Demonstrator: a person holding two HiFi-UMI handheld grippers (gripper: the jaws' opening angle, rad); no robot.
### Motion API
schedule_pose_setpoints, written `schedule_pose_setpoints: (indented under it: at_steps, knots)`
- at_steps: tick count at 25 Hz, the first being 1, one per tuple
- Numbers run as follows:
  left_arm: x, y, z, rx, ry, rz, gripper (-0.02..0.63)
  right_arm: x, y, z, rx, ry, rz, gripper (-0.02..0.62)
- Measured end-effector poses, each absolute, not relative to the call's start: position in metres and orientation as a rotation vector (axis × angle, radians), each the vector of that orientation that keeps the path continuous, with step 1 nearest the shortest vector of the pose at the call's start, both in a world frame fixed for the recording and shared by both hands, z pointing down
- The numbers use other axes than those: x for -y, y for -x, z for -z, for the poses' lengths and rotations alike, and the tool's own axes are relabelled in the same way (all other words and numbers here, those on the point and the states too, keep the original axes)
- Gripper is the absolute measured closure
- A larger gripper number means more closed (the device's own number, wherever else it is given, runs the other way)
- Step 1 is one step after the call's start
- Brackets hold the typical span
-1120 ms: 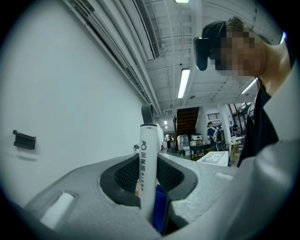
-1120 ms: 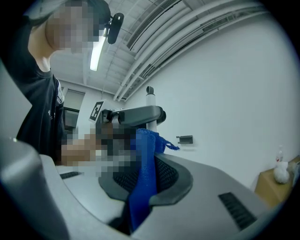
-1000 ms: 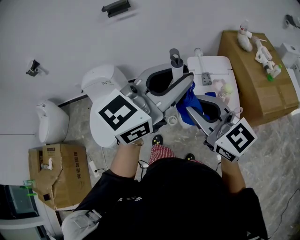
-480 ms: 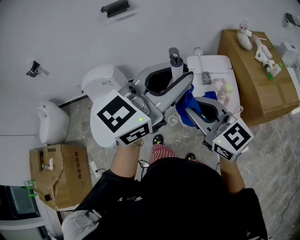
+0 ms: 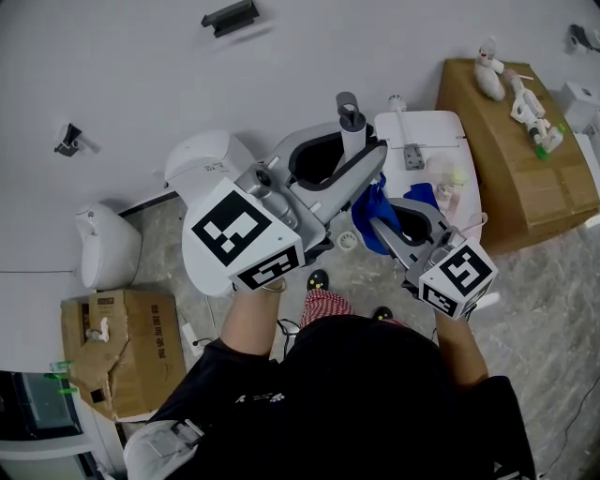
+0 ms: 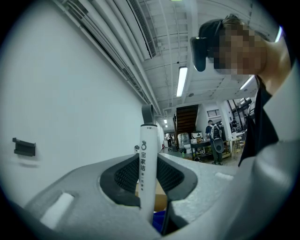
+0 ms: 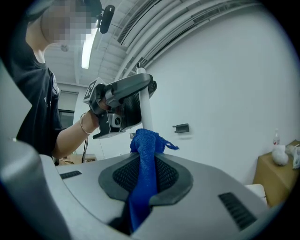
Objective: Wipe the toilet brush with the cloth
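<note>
Left hand-held gripper (image 6: pixel 147 180) clamps the toilet brush (image 6: pixel 148 150) handle upright, steadying it. Right hand-held gripper (image 7: pixel 143 180) pinches the blue cloth (image 7: pixel 145 140) just beside the handle, apparently ready to wipe.

Black short-sleeve shirt (image 5: pixel 375 403); bracelet (image 7: pixel 82 125); grey left claw (image 6: pixel 146 174), right claw (image 7: pixel 143 174).

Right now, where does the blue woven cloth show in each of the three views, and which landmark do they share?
Head view: the blue woven cloth hangs right of centre, between the two tools.
Left gripper view: only a blue sliver at the bottom edge.
Right gripper view: it fills the centre, pinched between the jaws.
Shared landmark: the dark wall bracket.
</note>
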State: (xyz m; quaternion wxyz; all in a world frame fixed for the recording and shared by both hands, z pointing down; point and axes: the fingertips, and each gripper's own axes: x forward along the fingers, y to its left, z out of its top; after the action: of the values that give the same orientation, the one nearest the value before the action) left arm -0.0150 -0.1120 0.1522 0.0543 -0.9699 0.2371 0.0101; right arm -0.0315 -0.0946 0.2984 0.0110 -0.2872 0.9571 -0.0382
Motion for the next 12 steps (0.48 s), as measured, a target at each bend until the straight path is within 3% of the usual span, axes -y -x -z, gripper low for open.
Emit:
schedule_pose_setpoints:
  at_steps: [12]
  knots:
    - [0.11,0.011,-0.146,-0.707,2.933,-0.025,0.515,0.1,0.031,-0.33,-3.028,0.977,0.183,0.532]
